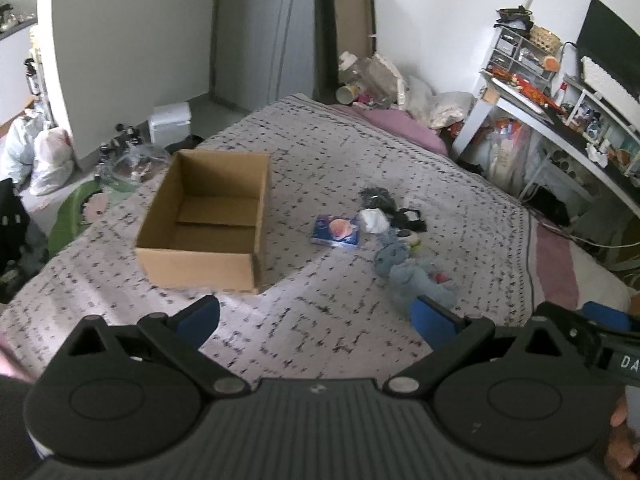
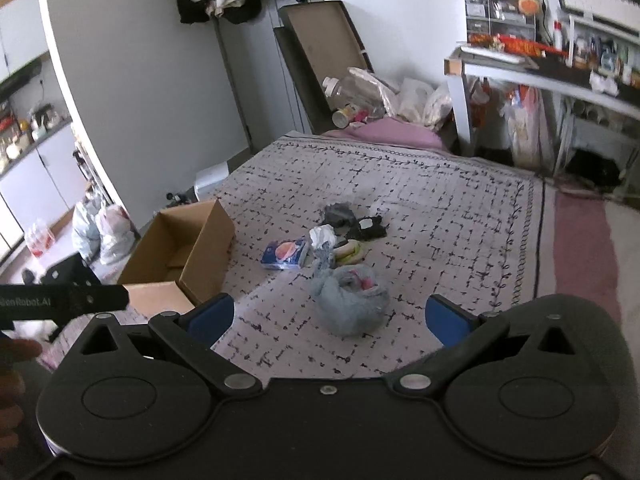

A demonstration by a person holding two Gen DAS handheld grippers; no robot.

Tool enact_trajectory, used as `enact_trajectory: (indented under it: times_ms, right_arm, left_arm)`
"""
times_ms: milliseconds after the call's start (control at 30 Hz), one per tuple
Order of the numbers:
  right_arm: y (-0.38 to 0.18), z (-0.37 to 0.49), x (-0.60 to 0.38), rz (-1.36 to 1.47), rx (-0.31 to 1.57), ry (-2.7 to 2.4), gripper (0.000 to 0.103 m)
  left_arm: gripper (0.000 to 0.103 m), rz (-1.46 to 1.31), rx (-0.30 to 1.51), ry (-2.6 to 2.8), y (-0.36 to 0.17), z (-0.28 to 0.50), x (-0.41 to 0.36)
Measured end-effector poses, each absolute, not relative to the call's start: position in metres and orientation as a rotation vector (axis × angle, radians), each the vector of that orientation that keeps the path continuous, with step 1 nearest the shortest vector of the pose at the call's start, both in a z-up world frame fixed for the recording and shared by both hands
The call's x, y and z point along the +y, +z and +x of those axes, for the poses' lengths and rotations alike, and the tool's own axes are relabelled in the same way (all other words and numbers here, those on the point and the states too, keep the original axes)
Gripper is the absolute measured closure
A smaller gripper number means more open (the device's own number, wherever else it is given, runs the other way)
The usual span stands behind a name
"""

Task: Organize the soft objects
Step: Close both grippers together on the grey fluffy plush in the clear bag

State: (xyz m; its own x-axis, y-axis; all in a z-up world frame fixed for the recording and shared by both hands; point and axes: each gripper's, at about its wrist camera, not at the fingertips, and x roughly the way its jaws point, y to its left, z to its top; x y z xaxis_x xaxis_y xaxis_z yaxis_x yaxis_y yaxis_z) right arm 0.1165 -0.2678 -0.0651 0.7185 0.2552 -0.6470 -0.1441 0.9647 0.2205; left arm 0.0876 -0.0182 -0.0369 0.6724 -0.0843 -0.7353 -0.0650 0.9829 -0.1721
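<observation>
An open, empty cardboard box (image 1: 208, 216) stands on the patterned bedspread (image 1: 320, 160); it also shows at the left in the right wrist view (image 2: 180, 248). A pile of soft things lies to its right: a blue-grey cloth bundle (image 2: 350, 300) (image 1: 416, 276), a blue tissue pack (image 1: 337, 231) (image 2: 285, 255), a white crumpled cloth (image 1: 374, 219) (image 2: 322, 236), dark cloths (image 1: 376, 198) (image 2: 352, 220). My left gripper (image 1: 320, 320) is open and empty, near the bed's front edge. My right gripper (image 2: 328, 320) is open and empty, just short of the blue-grey bundle.
A pink pillow (image 1: 400, 124) and a heap of bags and bottles (image 1: 376, 80) lie at the bed's far end. A cluttered white desk (image 1: 560, 108) stands at the right. Bags (image 1: 44, 156) and clutter lie on the floor at the left.
</observation>
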Motion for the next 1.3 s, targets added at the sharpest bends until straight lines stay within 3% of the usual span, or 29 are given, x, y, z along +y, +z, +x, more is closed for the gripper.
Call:
enact_trajectory:
  times_ms: [233,433,767,1133,1300]
  right_arm:
    - [-0.081,0.148,-0.282,0.203,0.758,0.196,0.003]
    - [-0.096,0.173,-0.291,0.247,0.782,0.195,0.021]
    - [-0.129,0.217,-0.303,0.333,0.899,0.161,0.047]
    - [-0.173,0.263,-0.309,0.416,1.056,0.177,0.052]
    - [-0.199,0.278,-0.314,0.492,1.141,0.180,0.059]
  left_arm:
    - [0.003,-0.230,0.880,-0.053,-0.053,0.117,-0.033]
    - [0.005,-0.261,0.910,-0.079,-0.072,0.143,-0.046]
    - [0.035,-0.377,0.977,-0.113,-0.109,0.194,-0.066]
    - [0.049,-0.494,1.110,-0.127,-0.157,0.245,-0.091]
    - [0.050,-0.552,1.162,-0.111,-0.175,0.260,-0.100]
